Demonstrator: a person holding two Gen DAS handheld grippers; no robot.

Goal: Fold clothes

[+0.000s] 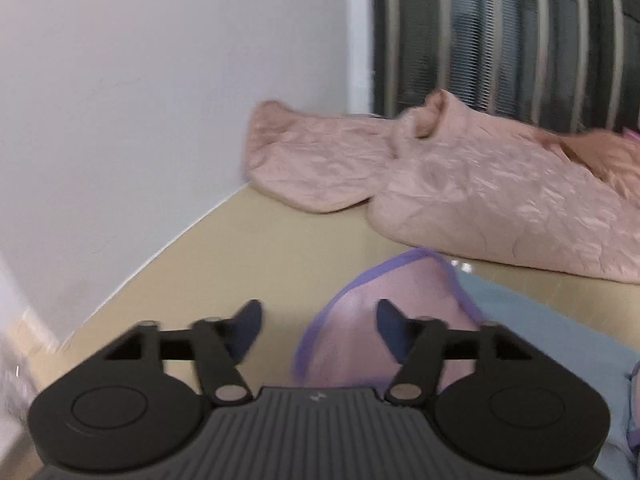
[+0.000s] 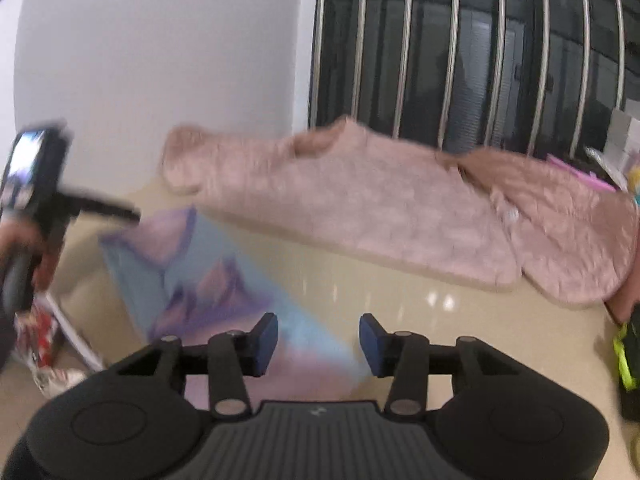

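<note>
A thin pink-and-blue garment (image 2: 208,276) lies flat on the beige surface (image 2: 400,300) at 12 o'clock of both tongs, looking light, limp and slippery, best pinched at its purple hem (image 1: 384,268). The left tongs (image 1: 318,330) and right tongs (image 2: 318,344) stand apart, holding nothing. Farther back, 1 o'clock, lies a crinkled pink jacket (image 1: 480,196).

even indoor light, glare spots on the table (image 2: 438,300), motion blur, fisheye-bent dark corners.
</note>
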